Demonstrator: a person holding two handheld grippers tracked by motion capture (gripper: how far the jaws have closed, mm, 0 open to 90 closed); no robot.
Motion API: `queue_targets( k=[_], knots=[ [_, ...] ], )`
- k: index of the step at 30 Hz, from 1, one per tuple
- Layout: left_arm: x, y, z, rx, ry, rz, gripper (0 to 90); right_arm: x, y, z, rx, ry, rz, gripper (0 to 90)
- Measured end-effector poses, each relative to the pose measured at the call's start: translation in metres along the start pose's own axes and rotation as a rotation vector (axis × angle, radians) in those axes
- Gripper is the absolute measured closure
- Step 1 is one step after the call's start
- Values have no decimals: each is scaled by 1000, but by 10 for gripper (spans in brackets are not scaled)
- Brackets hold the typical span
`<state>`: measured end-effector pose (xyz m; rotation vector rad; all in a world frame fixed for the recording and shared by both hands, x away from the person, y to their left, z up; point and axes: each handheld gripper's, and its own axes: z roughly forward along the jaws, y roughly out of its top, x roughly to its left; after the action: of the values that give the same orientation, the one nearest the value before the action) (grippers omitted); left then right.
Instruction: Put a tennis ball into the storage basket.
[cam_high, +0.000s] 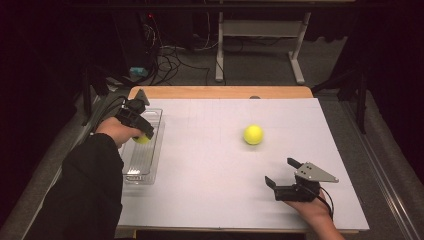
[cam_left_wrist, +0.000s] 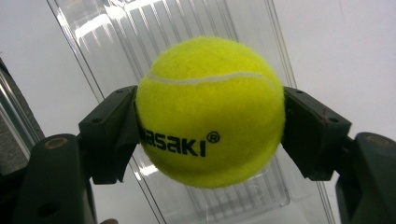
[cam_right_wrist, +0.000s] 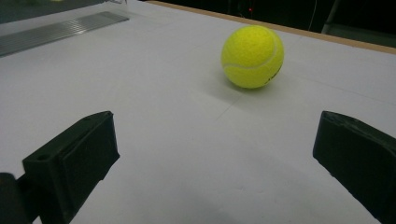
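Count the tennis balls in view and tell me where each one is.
2. One tennis ball is clamped in the left tongs over the clear tray at the table's left side. The other ball lies free on the white table, ahead of the open right tongs.

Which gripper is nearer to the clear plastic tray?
Left. The left gripper holds a tennis ball right above the tray; the right gripper sits far across the table.

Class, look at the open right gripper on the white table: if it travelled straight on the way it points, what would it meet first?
Probably the loose yellow tennis ball, ahead between the right gripper jaws' lines; its exact distance is unclear.
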<state>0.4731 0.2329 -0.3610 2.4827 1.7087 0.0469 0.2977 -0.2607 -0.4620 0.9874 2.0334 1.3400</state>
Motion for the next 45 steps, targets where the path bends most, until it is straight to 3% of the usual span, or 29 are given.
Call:
queue_targets(
  k=[7,10,11,12,20,26,31,36,45],
  knots=[
    [1,0,-2,-25,10,-7,256,0,0,0,5,-1,-1,0],
    [0,1,-4,-18,-6,-2,26,0,0,0,5,-4,-2,0],
    [-2,0,-4,-20,17,2,6,0,0,0,5,-4,0,0],
    [-3,0,-5,-22,38,-2,6,0,0,0,5,-4,-1,0],
    [-14,-3,-8,-14,5,43,6,1,1,0,2,-1,-7,0],
    [-26,-4,-10,-25,5,75,6,1,1,2,7,-1,-7,0],
    [-38,-7,-13,-46,-31,91,6,2,0,3,9,1,-14,0],
    [-56,-10,-14,-55,-32,130,6,2,0,2,6,2,-15,0],
    [-103,-14,-8,-70,-43,241,6,2,0,1,10,-4,-10,0]
  ],
)
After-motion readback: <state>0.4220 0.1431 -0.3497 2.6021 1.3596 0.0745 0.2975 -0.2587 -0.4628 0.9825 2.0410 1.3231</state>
